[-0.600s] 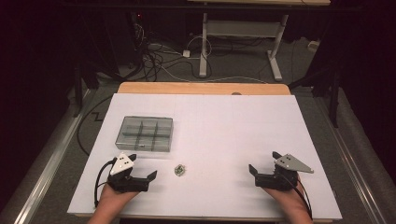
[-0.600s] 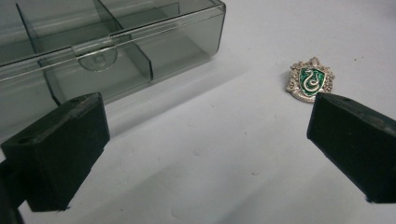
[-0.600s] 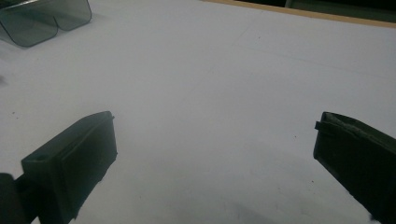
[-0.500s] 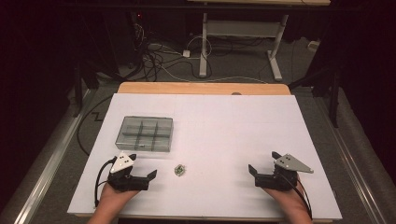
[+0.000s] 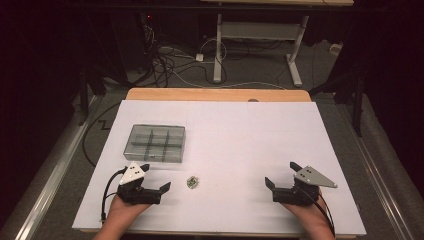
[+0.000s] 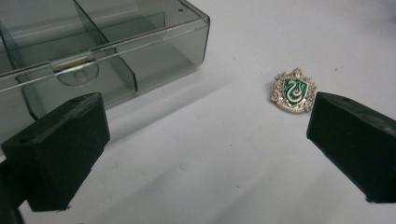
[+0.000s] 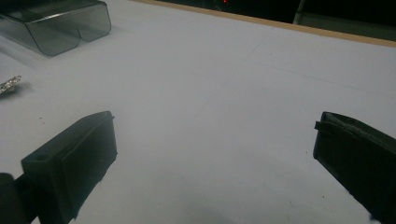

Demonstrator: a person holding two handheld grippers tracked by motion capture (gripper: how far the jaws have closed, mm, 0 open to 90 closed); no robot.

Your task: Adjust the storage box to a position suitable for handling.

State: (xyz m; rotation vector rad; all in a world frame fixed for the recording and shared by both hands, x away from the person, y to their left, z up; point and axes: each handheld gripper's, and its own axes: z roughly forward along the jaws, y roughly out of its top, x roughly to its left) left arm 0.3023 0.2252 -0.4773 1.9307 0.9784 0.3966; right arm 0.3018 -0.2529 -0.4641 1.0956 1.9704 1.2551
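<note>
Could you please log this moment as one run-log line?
left hand-held gripper: open, near badge | right hand-held gripper: open, empty | compartment box: closed | badge: on table

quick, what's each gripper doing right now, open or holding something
Left gripper: open, holding nothing; the badge lies just ahead.
Right gripper: open, empty.

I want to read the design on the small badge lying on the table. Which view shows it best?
The left gripper view: the badge lies close and face-up, showing a green shield with a silver snake and a silver rim. The high view shows the badge as a tiny speck; the right gripper view catches it edge-on at the frame's left edge.
</note>
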